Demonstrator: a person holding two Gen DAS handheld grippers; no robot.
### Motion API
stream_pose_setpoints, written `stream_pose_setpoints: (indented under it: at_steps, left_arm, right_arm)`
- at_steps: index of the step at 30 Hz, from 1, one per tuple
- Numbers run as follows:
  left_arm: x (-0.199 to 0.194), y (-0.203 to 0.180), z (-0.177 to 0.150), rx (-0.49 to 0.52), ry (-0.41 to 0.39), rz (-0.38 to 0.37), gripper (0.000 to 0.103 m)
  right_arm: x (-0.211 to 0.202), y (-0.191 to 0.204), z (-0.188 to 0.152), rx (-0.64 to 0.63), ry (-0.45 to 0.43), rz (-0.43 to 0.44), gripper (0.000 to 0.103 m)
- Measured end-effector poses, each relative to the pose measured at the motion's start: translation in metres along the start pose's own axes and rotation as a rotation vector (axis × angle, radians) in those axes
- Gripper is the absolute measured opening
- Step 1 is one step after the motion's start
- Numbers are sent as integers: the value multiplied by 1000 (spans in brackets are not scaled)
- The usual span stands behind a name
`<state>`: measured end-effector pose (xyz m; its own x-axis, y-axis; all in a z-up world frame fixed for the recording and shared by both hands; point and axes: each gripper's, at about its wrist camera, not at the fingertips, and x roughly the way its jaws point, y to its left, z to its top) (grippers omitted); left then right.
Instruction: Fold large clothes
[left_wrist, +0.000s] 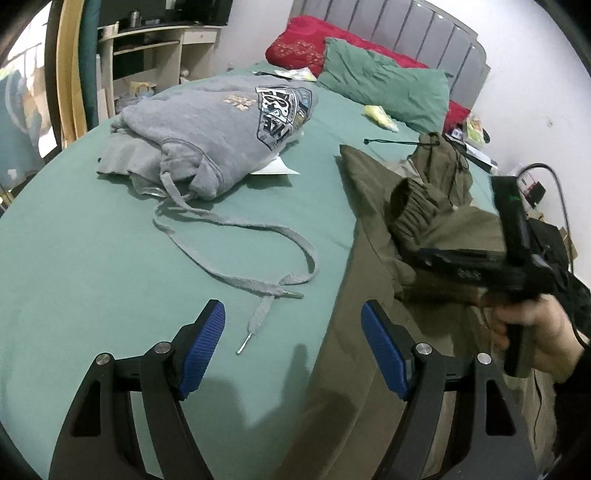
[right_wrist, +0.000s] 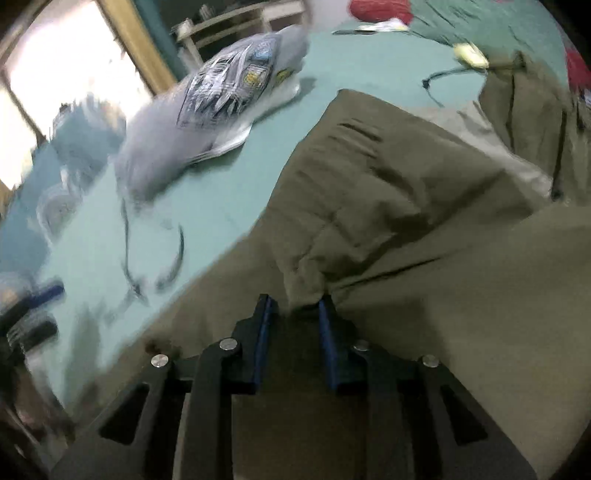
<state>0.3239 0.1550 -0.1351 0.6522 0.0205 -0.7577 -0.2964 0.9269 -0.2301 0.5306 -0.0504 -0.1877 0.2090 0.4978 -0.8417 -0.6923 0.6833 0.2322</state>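
Checking jaws, both wrist views:
Left gripper (left_wrist: 291, 347): jaws stood wide apart, nothing between the blue pads, hovering over the green bedsheet (left_wrist: 92, 258) at the edge of the olive garment.
Right gripper (right_wrist: 295, 325): jaws narrowed, a bunched fold of the olive garment (right_wrist: 424, 206) pinched between the pads.
Olive garment: spread over the sheet's right side.
Grey hoodie (left_wrist: 221, 129): lay folded apart, drawstring (left_wrist: 236, 229) trailing loose.

Both cameras ride the grippers, looking steeply down across the bed (left_wrist: 110, 258). The left view faces the grey hoodie (left_wrist: 221, 125); the right (blurred) sits close over olive trousers (right_wrist: 424, 229). Both share hoodie, trousers and sheet.
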Motion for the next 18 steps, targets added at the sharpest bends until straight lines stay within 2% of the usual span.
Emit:
stream_pose_setpoints:
  at_steps: [1, 2, 3, 4, 5, 6, 8, 12, 15, 18]
  left_arm:
    - [-1, 0, 0, -2, 0, -2, 79]
    - [-3, -1, 1, -3, -5, -7, 79]
    - [-3, -3, 2, 0, -9, -7, 79]
    - [-3, -4, 2, 4, -11, -5, 79]
    - [-4, -6, 2, 11, -13, -6, 79]
    - [-4, -9, 1, 17, -16, -6, 79]
    - [-1, -12, 0, 32, -14, -2, 79]
    - [11, -11, -2, 41, 12, 5, 79]
    - [24, -6, -1, 33, 42, 20, 79]
    - [36, 1, 6, 0, 69, 25, 79]
  right_arm:
    - [-11, 3, 1, -31, -15, -11, 42]
    - [-27, 5, 1, -64, -58, -22, 62]
    - [-48, 5, 5, -87, -120, -25, 73]
    - [-64, -1, 12, -89, -168, -31, 91]
    - [-79, -10, 22, -80, -214, -57, 98]
    - [-95, -24, 35, -55, -254, -112, 98]
    - [-109, -56, 56, 36, -269, -218, 98]
    - [-113, -131, 100, 293, -282, -325, 98]
    - [-90, -151, 145, 274, -266, -457, 98]
    - [-63, -160, 187, 232, -224, -538, 98]
